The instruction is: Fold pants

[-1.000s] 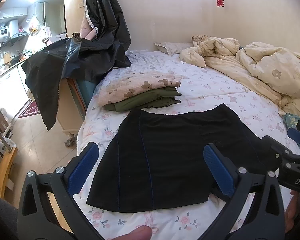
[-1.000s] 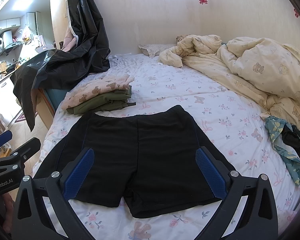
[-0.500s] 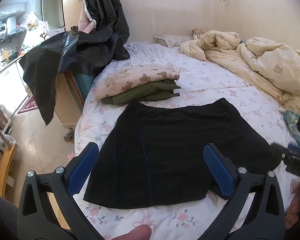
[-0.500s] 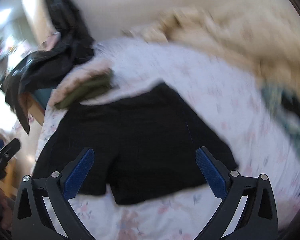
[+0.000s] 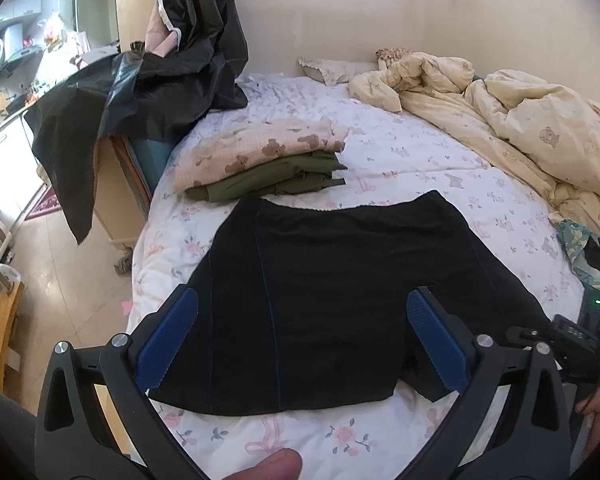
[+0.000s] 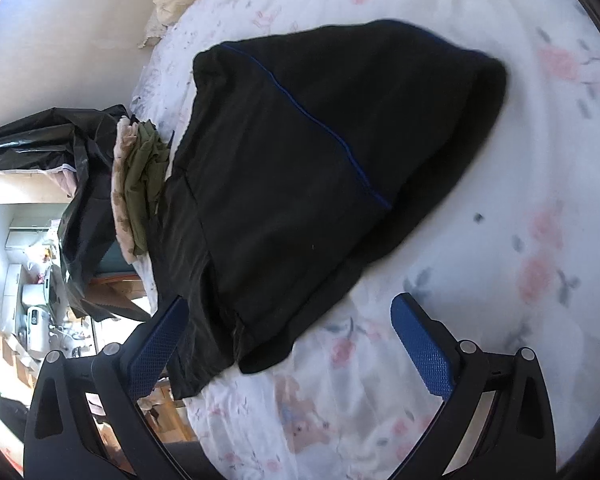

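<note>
I find the black shorts [image 5: 340,292] spread flat on the floral bedsheet [image 5: 400,160], unfolded. My left gripper [image 5: 300,340] and right gripper [image 6: 288,344] hover empty, jaws spread — next I must pinch a leg hem.

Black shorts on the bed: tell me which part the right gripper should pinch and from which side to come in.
Probably the right leg hem of the black shorts, the corner nearest the right gripper. They lie flat on the floral sheet, so come in low from the open sheet side and slide one finger under the edge. The jaws are already wide apart.
</note>
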